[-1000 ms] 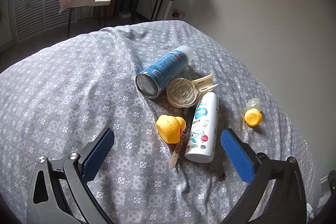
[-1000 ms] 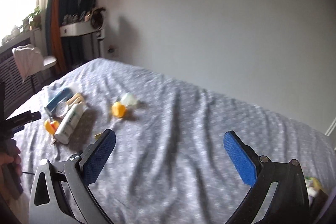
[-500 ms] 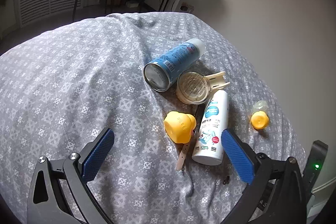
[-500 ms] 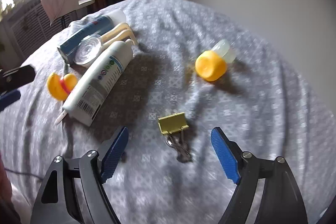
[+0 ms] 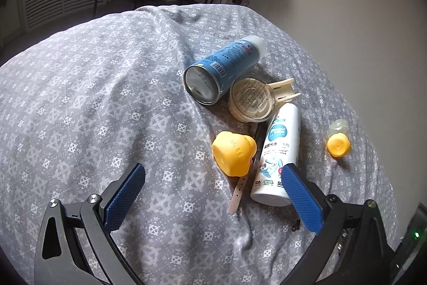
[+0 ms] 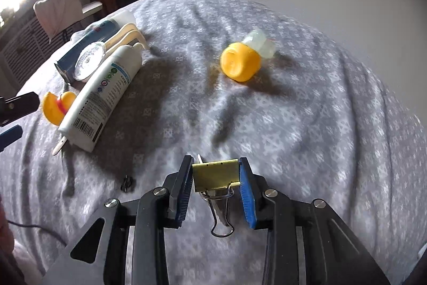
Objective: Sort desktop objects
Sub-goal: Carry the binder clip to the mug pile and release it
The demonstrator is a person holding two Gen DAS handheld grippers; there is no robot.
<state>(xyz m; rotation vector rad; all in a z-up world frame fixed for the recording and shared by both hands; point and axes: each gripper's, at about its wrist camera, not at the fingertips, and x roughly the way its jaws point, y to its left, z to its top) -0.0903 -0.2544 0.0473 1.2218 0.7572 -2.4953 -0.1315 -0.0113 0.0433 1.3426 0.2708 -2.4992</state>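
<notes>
Black tool (image 6: 216, 172); blue ribbed pads (image 6: 246, 200); silver screws.

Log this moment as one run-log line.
right hand-held gripper: shut on binder clip | left hand-held gripper: open, above bedspread | rubber duck: untouched

Both wrist views overlook the white bottle (image 5: 279, 151).

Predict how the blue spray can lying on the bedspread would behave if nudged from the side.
The blue spray can lies on its round side, so it would probably roll. The soft, creased bedspread and the plastic jar touching it would likely stop it soon. Its metal base suggests a stiff body.
</notes>
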